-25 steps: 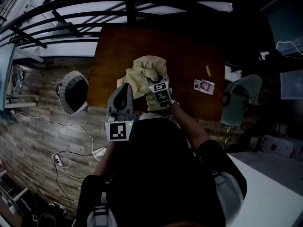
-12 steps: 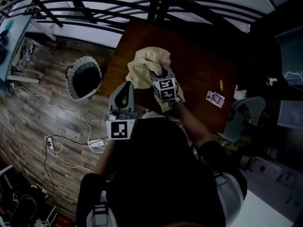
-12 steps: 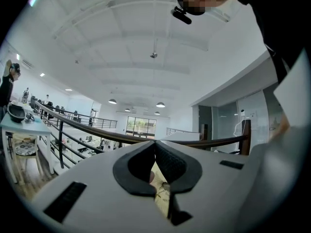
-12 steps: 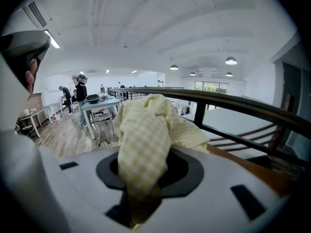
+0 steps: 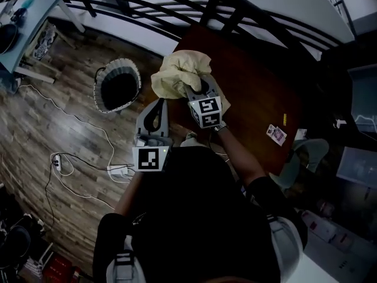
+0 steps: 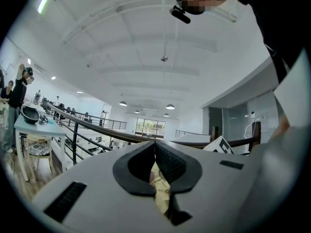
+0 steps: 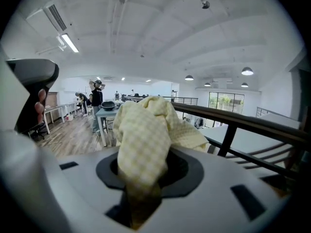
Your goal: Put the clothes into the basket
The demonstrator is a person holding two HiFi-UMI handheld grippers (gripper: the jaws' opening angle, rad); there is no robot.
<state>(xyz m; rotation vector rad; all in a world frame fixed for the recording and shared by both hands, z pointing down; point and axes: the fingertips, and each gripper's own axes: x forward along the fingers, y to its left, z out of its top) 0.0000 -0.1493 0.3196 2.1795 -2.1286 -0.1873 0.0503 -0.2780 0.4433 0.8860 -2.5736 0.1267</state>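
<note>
A pale yellow checked cloth (image 5: 177, 71) hangs bunched above the left corner of the brown table (image 5: 253, 93). My right gripper (image 5: 197, 88) is shut on it; in the right gripper view the cloth (image 7: 146, 130) fills the jaws of the right gripper (image 7: 143, 166) and rises in front of them. My left gripper (image 5: 160, 102) sits just left of the bunch, at its lower edge. Its jaws meet at the tips of the left gripper (image 6: 156, 152), with a strip of the cloth (image 6: 161, 191) pinched between the pads. The round dark basket (image 5: 118, 86) stands on the wooden floor to the left.
A black railing (image 5: 235, 16) runs behind the table. Cables and a white power strip (image 5: 118, 170) lie on the floor below the basket. A small card (image 5: 275, 133) lies on the table's right part, near a chair (image 5: 306, 152). People stand far off (image 7: 96, 98).
Both grippers have moved left with the cloth, which has come up off the tabletop to the table's left corner. The basket now lies closer to them in the head view.
</note>
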